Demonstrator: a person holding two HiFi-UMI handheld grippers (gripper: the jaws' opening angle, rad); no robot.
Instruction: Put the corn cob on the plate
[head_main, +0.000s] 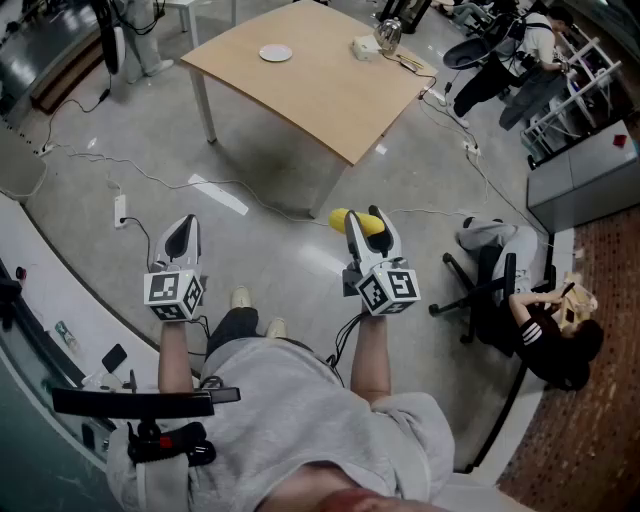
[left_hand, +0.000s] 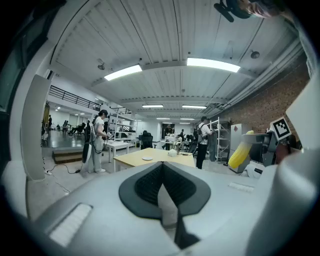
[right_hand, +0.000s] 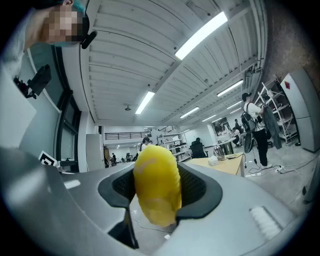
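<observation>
Two tools, right hand-held gripper (head_main: 366, 225) clamping corn cob (head_main: 340, 218), left hand-held gripper (head_main: 183, 228) closed, plate (head_main: 275, 53) on table (head_main: 330, 95)

The person is wearing a grey short-sleeved shirt (head_main: 300, 420), dark trousers (head_main: 232, 328) and pale shoes (head_main: 241, 298). The left tongs (head_main: 184, 222) and right tongs (head_main: 362, 218) are showing grey shells, black pads (left_hand: 147, 184) and black-and-white marker cubes (head_main: 174, 292).

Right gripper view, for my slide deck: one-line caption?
Right gripper shut on the yellow corn cob, wooden table beyond.
</observation>
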